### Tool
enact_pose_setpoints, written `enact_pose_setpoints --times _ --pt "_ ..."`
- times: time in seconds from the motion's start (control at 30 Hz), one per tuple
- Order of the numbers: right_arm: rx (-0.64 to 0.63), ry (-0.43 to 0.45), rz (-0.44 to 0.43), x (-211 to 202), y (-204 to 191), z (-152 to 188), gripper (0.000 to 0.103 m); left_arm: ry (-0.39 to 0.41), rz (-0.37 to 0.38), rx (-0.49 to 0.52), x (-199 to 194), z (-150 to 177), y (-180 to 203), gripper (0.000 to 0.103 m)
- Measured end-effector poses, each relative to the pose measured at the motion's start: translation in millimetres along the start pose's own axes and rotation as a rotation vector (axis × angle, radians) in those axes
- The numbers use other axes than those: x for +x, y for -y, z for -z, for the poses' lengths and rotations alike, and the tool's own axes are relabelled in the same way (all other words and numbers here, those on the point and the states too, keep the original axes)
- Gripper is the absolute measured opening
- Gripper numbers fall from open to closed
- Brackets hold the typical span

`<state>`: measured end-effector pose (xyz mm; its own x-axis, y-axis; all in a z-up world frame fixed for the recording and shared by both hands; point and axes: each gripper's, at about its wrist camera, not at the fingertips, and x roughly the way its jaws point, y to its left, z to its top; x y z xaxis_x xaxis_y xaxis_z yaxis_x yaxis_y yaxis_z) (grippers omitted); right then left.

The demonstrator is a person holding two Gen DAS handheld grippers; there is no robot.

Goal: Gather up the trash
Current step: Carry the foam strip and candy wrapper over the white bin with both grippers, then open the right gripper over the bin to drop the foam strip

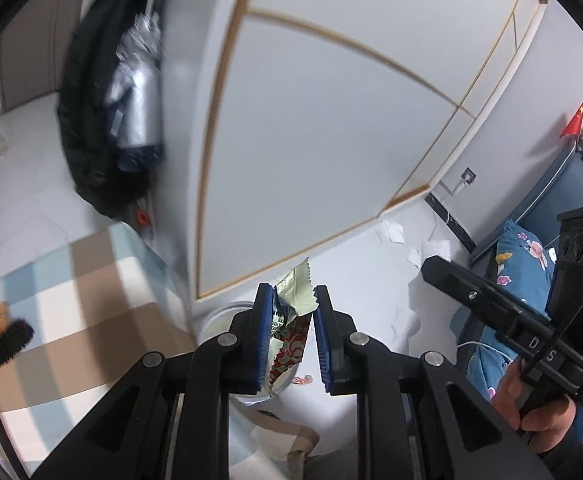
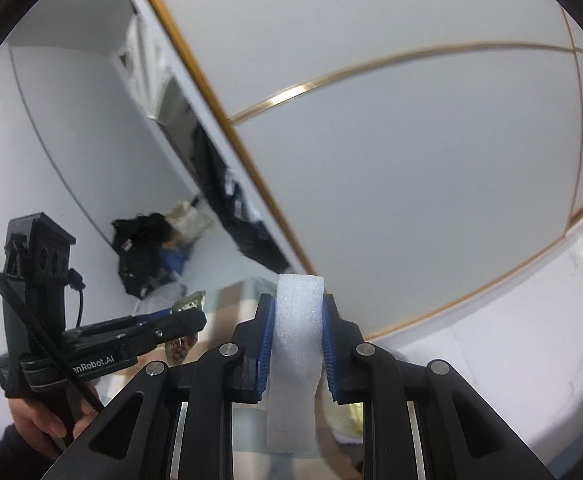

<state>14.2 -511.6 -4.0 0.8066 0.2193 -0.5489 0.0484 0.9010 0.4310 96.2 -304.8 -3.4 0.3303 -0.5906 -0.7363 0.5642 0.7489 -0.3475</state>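
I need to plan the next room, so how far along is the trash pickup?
Midway, by the look of it. In hand: the left gripper holds a crumpled wrapper, and the right gripper is shut on a white foam piece. Neither has been dropped anywhere yet. Left: white paper scraps still lie on the floor by the wardrobe. No finished pile or filled bin is clearly visible.
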Motion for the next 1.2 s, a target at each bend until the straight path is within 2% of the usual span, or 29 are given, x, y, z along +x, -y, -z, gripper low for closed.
enact_pose_setpoints --times 0.13,0.3,0.47,0.53,0.77,0.97,1.2 --pt "0.048 -0.048 0.024 24.1 31.2 6.4 0.021 -0.060 0.023 -0.022 34.2 -0.4 -2.6 0.016" --pt "0.055 -0.093 0.003 56.9 57.5 23.9 0.021 -0.131 0.034 -0.047 68.5 2.2 -12.3 0.016" --pt "0.099 -0.190 -0.007 100.0 81.3 44.6 0.021 -0.157 0.028 -0.042 88.0 4.7 -17.6 0.016" --pt "0.122 -0.233 -0.015 120.2 90.6 52.7 0.021 -0.172 -0.006 -0.029 97.5 6.4 -19.0 0.016" --pt "0.152 -0.346 -0.060 181.1 111.1 84.4 0.022 -0.258 0.011 -0.076 131.1 9.2 -30.8 0.015" --pt "0.192 -0.409 -0.055 212.4 121.4 112.1 0.024 -0.311 0.020 -0.093 147.7 9.2 -29.8 0.016" --pt "0.180 -0.461 -0.020 227.8 128.7 138.4 0.024 -0.383 0.020 -0.096 163.9 12.5 -28.1 0.016"
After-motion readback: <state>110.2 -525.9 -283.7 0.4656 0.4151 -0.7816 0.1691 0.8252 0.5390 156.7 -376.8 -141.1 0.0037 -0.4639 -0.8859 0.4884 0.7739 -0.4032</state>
